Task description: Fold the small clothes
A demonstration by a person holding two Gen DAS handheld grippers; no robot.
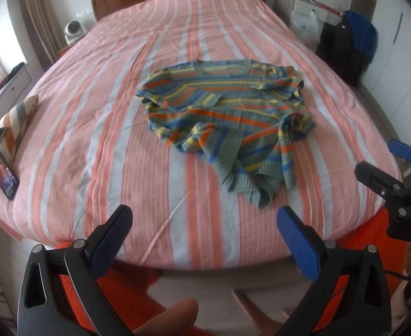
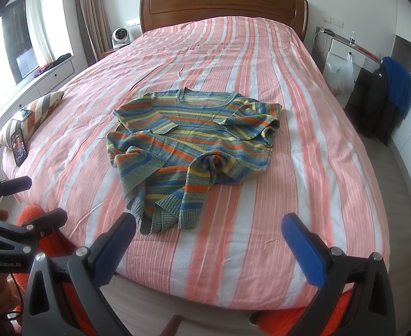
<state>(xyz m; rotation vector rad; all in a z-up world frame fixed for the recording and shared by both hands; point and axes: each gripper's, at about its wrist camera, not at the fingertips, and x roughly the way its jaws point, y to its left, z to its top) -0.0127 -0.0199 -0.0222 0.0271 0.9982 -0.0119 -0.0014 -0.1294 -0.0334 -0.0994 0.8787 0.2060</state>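
Note:
A striped knit sweater (image 1: 227,117), grey-green with orange, yellow and blue bands, lies crumpled on the pink-and-white striped bed (image 1: 93,140), neck toward the headboard, sleeves and hem bunched at the near side. It also shows in the right wrist view (image 2: 194,140). My left gripper (image 1: 205,221) is open and empty above the bed's near edge, short of the sweater's hem. My right gripper (image 2: 209,229) is open and empty, its left finger close to the hem. The right gripper shows at the right edge of the left wrist view (image 1: 384,168).
A striped cushion (image 2: 32,117) with a phone (image 2: 19,147) leaning on it lies at the bed's left edge. A wooden headboard (image 2: 222,5), a small fan (image 2: 119,36), and dark and blue clothes on a chair (image 2: 384,98) stand around the bed.

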